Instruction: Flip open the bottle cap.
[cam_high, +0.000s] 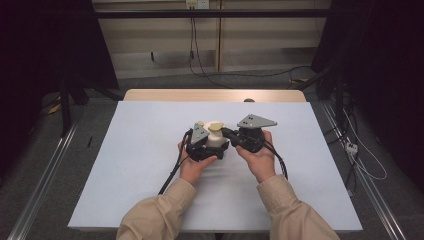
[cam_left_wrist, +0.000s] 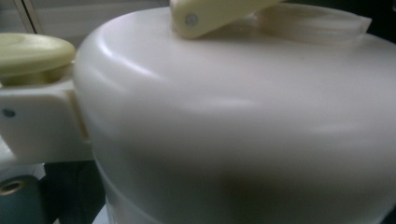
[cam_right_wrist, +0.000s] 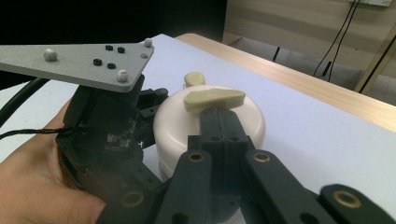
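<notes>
A white round pot (cam_high: 216, 140) stands in the middle of the table. Its lid carries a flat cream handle (cam_right_wrist: 215, 99), and a small cream knob (cam_right_wrist: 194, 78) sits on its far side. My left gripper (cam_high: 209, 148) hugs the pot from the left, with its jaws around the body. In the left gripper view the pot (cam_left_wrist: 233, 116) is very close. My right gripper (cam_right_wrist: 217, 115) comes in from the right. Its jaws are pressed together, with their tips against the lid just under the handle. Whether they pinch anything there is hidden.
The pot rests on a white sheet (cam_high: 145, 170) that covers a wooden table (cam_high: 215, 95). Both of the person's forearms in tan sleeves (cam_high: 280, 210) enter from the near edge. Black cables (cam_high: 172, 172) trail from the grippers over the sheet. Bare sheet lies on both sides.
</notes>
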